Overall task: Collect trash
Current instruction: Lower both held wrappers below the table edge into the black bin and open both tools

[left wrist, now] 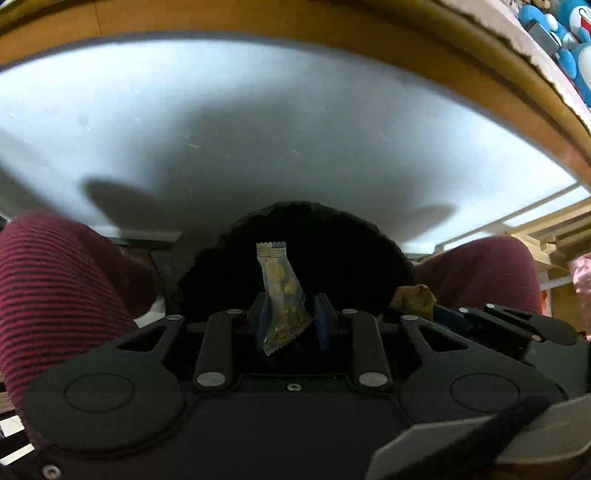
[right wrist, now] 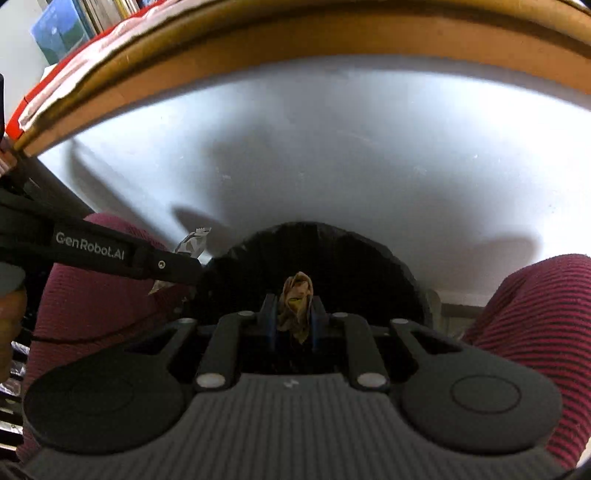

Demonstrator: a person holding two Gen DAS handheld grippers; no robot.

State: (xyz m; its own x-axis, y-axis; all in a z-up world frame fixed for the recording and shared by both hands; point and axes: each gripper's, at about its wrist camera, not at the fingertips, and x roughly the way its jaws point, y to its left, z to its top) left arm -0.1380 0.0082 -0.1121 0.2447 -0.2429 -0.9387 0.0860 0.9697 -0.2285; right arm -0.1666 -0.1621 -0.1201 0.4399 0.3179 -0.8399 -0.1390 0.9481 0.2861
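Observation:
A blue and yellow snack wrapper (left wrist: 275, 273) stands upright between the blue pads of my left gripper (left wrist: 291, 308), which is shut on it. My right gripper (right wrist: 293, 308) is shut on a crumpled brown scrap (right wrist: 298, 290). Both grippers hang side by side over the dark mouth of a black bin bag (left wrist: 325, 251) (right wrist: 343, 266). In the right wrist view the left gripper (right wrist: 192, 266) reaches in from the left, with the wrapper's end (right wrist: 195, 240) sticking up above it. In the left wrist view the right gripper (left wrist: 436, 310) shows at the right with the brown scrap (left wrist: 412, 295).
A white tabletop (left wrist: 258, 129) (right wrist: 332, 155) with a brown rim (left wrist: 480, 55) lies beyond the bag. A person's knees in red striped fabric (left wrist: 55, 288) (right wrist: 546, 321) flank the bag closely. Blue plush toys (left wrist: 569, 33) and books (right wrist: 74, 26) stand behind the table.

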